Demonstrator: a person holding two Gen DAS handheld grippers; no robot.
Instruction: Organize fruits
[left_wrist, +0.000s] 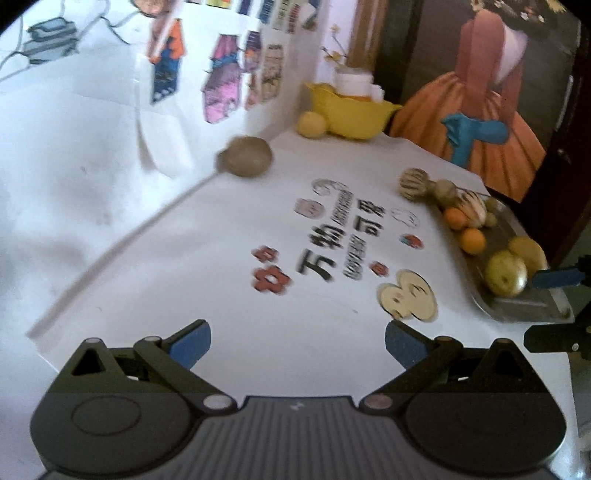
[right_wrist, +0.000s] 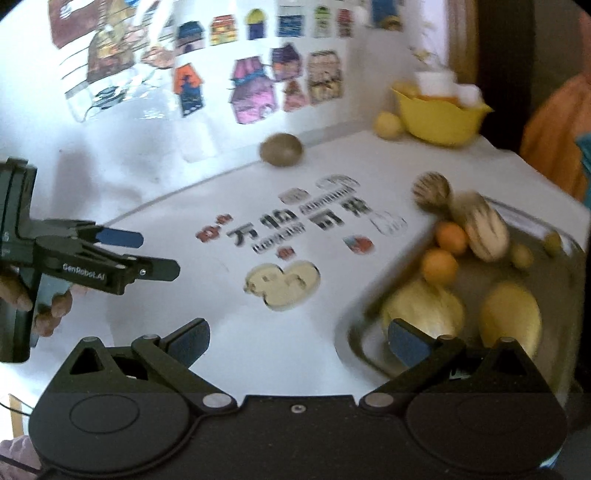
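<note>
- Both hand-held grippers gape wide and hold nothing: left hand-held gripper (left_wrist: 297, 341) over the white surface (left_wrist: 229, 295), right hand-held gripper (right_wrist: 297, 341) at the metal tray (right_wrist: 373, 347).
- Oranges (right_wrist: 439, 266), yellow pears (right_wrist: 424, 306) and a striped melon (right_wrist: 485, 230) lie in the tray.
- Kiwi (right_wrist: 281, 149) and a lemon (right_wrist: 387, 125) sit apart (near the yellow bowl (right_wrist: 439, 120)).

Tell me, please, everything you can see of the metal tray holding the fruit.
The metal tray is a shallow, silvery, rounded-cornered pan with a raised rim, lying flat on the white table at its right side. It holds two oranges, a striped pale melon, two large yellow fruits and small greenish ones. The right tool hovers open over its near corner.
</note>
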